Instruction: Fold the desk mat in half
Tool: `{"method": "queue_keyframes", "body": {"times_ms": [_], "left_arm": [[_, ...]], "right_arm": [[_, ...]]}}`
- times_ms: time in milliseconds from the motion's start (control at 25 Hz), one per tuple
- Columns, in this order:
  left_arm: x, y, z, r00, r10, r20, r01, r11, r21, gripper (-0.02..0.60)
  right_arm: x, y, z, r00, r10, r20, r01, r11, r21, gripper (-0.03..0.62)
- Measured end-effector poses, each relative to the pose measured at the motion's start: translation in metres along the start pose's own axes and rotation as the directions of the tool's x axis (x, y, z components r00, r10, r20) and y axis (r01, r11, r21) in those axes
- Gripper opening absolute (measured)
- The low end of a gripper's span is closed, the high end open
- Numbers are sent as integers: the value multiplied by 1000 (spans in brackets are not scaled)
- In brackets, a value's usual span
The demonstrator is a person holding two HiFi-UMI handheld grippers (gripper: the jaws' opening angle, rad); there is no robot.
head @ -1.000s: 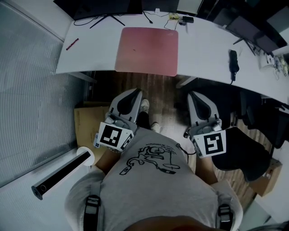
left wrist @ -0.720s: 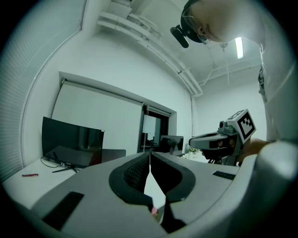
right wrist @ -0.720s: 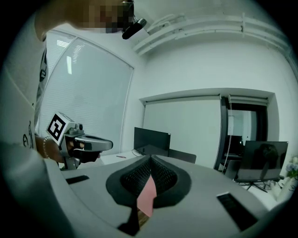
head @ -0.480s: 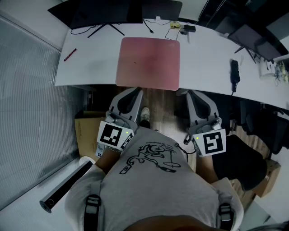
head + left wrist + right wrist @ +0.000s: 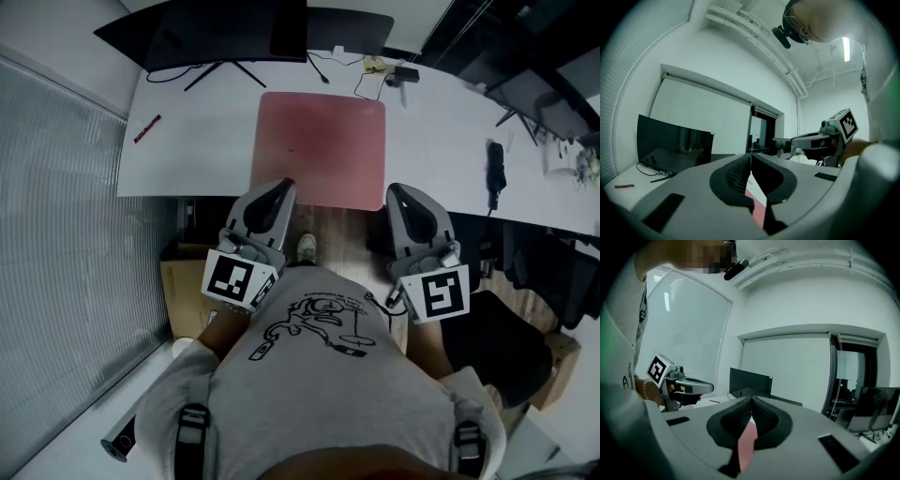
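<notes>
A pink desk mat (image 5: pixel 322 147) lies flat and unfolded on the white desk (image 5: pixel 197 141), its near edge at the desk's front edge. My left gripper (image 5: pixel 284 185) hangs at the mat's near left corner, jaws shut with nothing between them. My right gripper (image 5: pixel 396 190) hangs at the near right corner, also shut and empty. Both are held close to my body, tips about level with the desk's edge. Through the slit under each pair of jaws a strip of the pink mat shows, in the left gripper view (image 5: pixel 758 208) and in the right gripper view (image 5: pixel 747 443).
A dark monitor (image 5: pixel 220 30) stands at the back of the desk with cables (image 5: pixel 366 70) beside it. A red pen (image 5: pixel 147 128) lies at the desk's left. A black object (image 5: pixel 496 173) lies at the right. A black office chair (image 5: pixel 511 328) stands right of me, a cardboard box (image 5: pixel 183 295) on the floor left.
I have moved closer to the desk. Both grippers have come forward from over the floor to the mat's near edge, still shut.
</notes>
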State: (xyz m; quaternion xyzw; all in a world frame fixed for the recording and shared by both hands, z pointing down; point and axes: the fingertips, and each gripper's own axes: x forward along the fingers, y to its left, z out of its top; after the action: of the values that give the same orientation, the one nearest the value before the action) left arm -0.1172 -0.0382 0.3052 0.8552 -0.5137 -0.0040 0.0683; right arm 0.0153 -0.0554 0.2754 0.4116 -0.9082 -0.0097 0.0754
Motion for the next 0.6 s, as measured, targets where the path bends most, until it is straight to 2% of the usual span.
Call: {"method": "queue_keyframes", "body": {"times_ms": [320,600], "left_arm": [[21,47,-3,1000,-21,-9,21,1000,-8,28],[25,72,-16,999,-30,-20,29,999,-32,28]], "right_arm": [[50,0,0,1000,-15,-11,15,1000,4,8],[74,4,-5,999,-26,-28,26,1000,6,8]]}}
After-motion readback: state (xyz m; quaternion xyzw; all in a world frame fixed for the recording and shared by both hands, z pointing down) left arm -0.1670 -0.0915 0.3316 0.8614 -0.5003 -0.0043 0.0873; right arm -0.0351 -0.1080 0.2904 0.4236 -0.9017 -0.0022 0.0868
